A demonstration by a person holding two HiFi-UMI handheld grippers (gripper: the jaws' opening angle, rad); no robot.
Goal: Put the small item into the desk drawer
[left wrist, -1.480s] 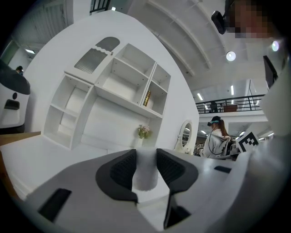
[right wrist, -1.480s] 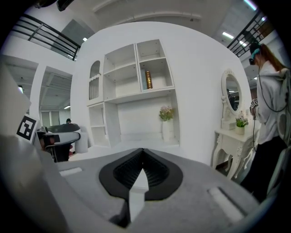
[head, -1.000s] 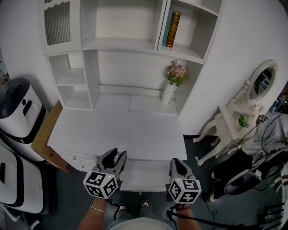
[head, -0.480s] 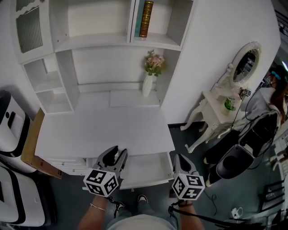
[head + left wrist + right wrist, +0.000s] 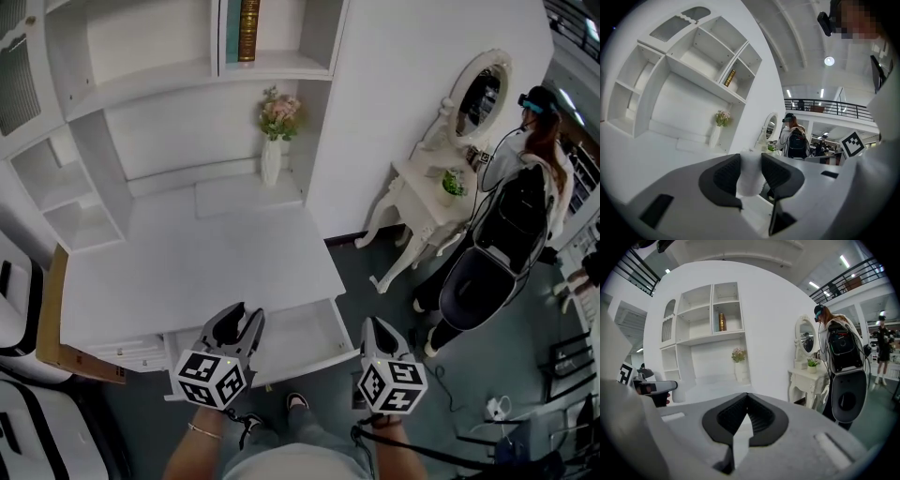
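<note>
Firmly clamped between the dark ribbed pads of the left gripper (image 5: pixel 749 158) is a small white item (image 5: pixel 748 177). Its make cannot be told; its top stands a little above the pad tips. The jaws are kept well apart by its width. In the head view the left gripper (image 5: pixel 240 317) is seen over the left part of the open desk drawer (image 5: pixel 309 336), with its marker cube nearest the person. The item itself is hidden there by the jaws.

The right gripper (image 5: pixel 747 397) is clenched: its pad tips are pressed together and nothing is held between them. In the head view the right gripper (image 5: pixel 377 326) is placed just beside the drawer's right front corner, over the dark floor.

The drawer is pulled out from under the front edge of the white desk (image 5: pixel 197 267); no contents can be made out in its white interior. At the back of the desktop a white vase (image 5: pixel 271 161) with pink flowers (image 5: pixel 279 108) is stood upright against the shelf unit. One gold-spined book (image 5: pixel 248 28) is stood upright on a shelf above.

Right of the desk, well apart from the grippers, a white dressing table (image 5: pixel 412 202) with an oval mirror (image 5: pixel 478 94) and a small green plant (image 5: pixel 454 183) is noted. A person (image 5: pixel 539 131) is stood beside it.
</note>
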